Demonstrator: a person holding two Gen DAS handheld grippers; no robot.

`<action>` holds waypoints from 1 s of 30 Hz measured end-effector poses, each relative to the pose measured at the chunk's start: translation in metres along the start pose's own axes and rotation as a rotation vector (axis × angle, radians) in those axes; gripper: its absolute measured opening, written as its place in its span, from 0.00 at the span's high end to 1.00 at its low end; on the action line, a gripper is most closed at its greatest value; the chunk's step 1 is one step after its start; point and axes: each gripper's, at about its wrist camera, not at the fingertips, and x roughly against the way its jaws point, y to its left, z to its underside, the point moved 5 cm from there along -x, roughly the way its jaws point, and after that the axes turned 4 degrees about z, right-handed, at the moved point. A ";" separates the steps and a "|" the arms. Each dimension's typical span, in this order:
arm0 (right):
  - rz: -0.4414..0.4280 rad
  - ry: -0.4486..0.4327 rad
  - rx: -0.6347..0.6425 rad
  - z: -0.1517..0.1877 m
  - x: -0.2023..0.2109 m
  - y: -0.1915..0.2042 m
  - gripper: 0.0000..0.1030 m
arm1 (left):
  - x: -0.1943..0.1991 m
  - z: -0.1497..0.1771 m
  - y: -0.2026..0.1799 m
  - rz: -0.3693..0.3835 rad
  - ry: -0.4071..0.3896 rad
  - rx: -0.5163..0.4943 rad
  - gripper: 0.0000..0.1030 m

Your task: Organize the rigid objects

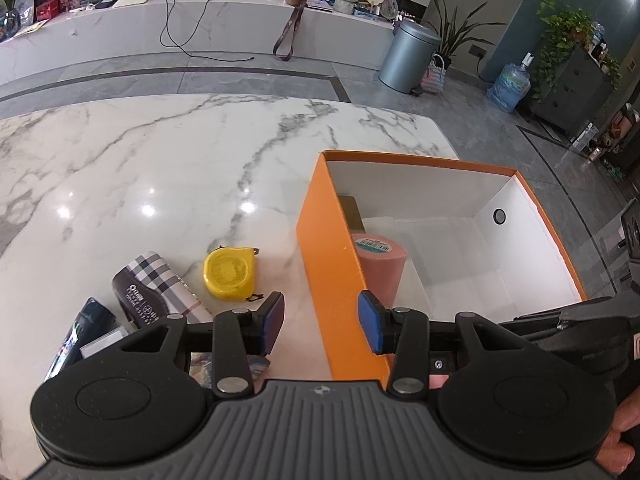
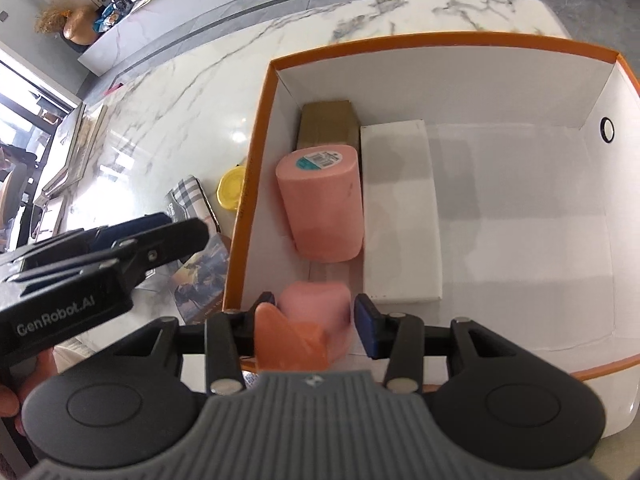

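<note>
An orange box (image 1: 340, 280) (image 2: 248, 184) with white inside stands on the marble table. It holds a pink cylinder (image 2: 322, 204) (image 1: 382, 268), a brown carton (image 2: 328, 124) and a white flat box (image 2: 400, 216). My right gripper (image 2: 314, 326) is over the box's near left corner with a blurred pink object (image 2: 316, 316) between its spread fingers; contact with the right pad is unclear. My left gripper (image 1: 322, 326) is open and empty, straddling the box's left wall. A yellow tape measure (image 1: 229, 274), a plaid packet (image 1: 160, 288) and a dark packet (image 1: 86, 320) lie left of the box.
A picture card (image 2: 200, 276) lies on the table by the box's near left corner. The left gripper's body (image 2: 100, 264) reaches in from the left in the right wrist view. The table's far edge (image 1: 240, 98) borders grey floor with a bin (image 1: 408, 56).
</note>
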 end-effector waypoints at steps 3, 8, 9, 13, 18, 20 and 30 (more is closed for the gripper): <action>0.022 0.018 -0.005 0.002 -0.002 0.000 0.46 | 0.005 0.001 0.003 -0.005 -0.004 0.002 0.51; 0.029 -0.016 -0.013 0.001 -0.002 0.000 0.46 | 0.008 0.002 0.004 -0.011 -0.009 0.001 0.51; 0.029 -0.024 -0.005 0.001 -0.002 0.001 0.46 | 0.008 0.002 0.004 -0.011 -0.009 0.001 0.51; 0.076 -0.051 0.058 0.000 -0.009 0.007 0.46 | 0.008 0.004 0.004 -0.010 -0.005 0.000 0.51; 0.100 -0.080 0.059 -0.006 -0.019 0.006 0.46 | 0.003 0.005 0.009 -0.017 0.007 0.006 0.51; 0.107 -0.089 0.063 -0.009 -0.022 0.007 0.43 | 0.000 0.005 0.011 -0.019 0.013 0.009 0.51; 0.217 -0.023 0.170 -0.016 -0.038 0.002 0.23 | -0.015 0.007 0.016 -0.022 0.044 0.020 0.51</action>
